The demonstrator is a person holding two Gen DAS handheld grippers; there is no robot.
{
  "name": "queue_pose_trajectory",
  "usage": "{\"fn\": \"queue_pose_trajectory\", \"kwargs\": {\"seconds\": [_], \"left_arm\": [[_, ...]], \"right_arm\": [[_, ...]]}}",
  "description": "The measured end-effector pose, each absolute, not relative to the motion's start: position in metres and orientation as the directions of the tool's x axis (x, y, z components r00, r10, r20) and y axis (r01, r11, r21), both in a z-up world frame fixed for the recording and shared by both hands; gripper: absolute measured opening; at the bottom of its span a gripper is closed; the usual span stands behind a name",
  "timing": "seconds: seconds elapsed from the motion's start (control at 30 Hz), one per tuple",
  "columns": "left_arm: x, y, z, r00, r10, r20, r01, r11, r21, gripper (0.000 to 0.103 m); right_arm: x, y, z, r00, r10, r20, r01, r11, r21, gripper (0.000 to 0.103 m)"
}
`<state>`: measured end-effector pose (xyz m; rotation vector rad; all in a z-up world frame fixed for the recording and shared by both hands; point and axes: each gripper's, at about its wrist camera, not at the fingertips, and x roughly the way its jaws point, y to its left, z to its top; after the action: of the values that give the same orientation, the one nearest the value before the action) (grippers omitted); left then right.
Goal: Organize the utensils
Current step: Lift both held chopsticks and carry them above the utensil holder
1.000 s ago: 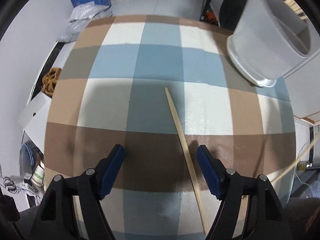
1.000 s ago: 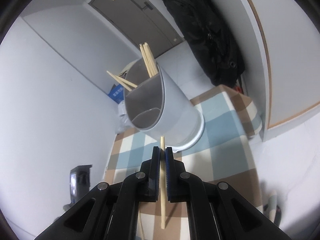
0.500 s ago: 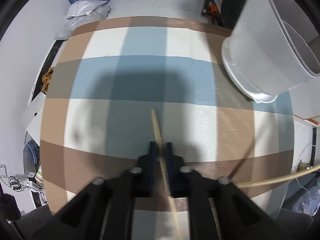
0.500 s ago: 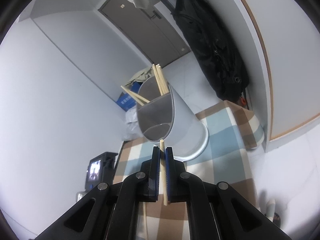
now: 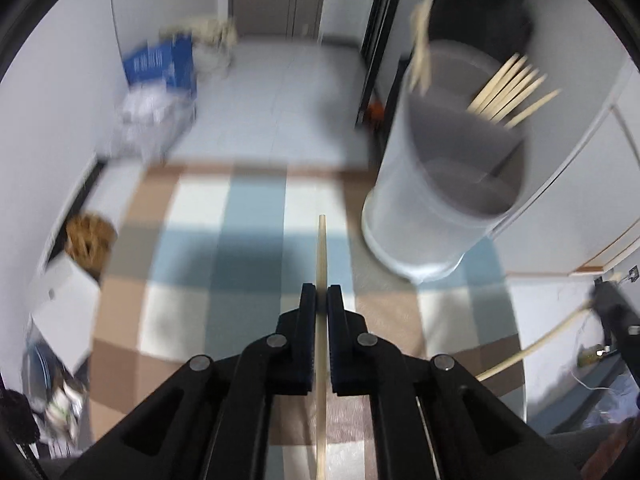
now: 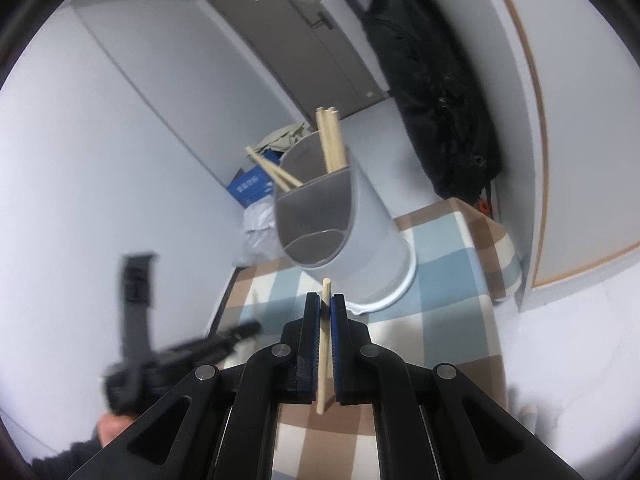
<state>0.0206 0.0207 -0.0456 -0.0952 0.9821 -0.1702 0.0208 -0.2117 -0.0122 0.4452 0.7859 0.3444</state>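
Clamping one chopstick (image 5: 322, 264) between its pads, the left gripper (image 5: 321, 300) hangs above the checked tablecloth (image 5: 192, 248), near the grey utensil holder (image 5: 444, 184) — already holding chopsticks. The right gripper (image 6: 325, 308) pinches a second chopstick (image 6: 325, 320) just before the holder.

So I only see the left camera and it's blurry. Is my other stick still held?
Observer: Yes. The right gripper is shut on a chopstick, its tip just past the fingers.
Operator: Does the bucket have walls inside?
Observer: The holder has a divider; the near compartment looks empty.
Operator: Where are the other sticks?
Observer: In the back compartments: one bunch upright, a pair leaning left.
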Motion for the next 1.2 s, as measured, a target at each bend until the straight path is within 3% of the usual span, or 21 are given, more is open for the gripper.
{"fn": "queue_pose_trajectory", "kwargs": {"seconds": [0.27,0.67,1.2], "left_arm": [[-0.003,0.018,-0.009,0.687,-0.267,-0.676,0.182,0.964,-0.195,0.001],[0.011,0.019,0.031,0.780,-0.333,-0.530,0.204,0.935,-0.289,0.001],[0.097,0.002,0.112,0.870,-0.379,-0.316,0.284,0.908,-0.307,0.001]], "right_arm": [[0.007,-0.188,-0.003,0.687,0.442,-0.576,-0.226,0.884,0.410,0.004],[0.005,-0.171,0.015,0.715,0.439,-0.545,-0.276,0.893,0.357,0.004],[0.076,-0.200,0.149,0.816,0.370,-0.445,-0.277,0.925,0.261,0.004]]}}
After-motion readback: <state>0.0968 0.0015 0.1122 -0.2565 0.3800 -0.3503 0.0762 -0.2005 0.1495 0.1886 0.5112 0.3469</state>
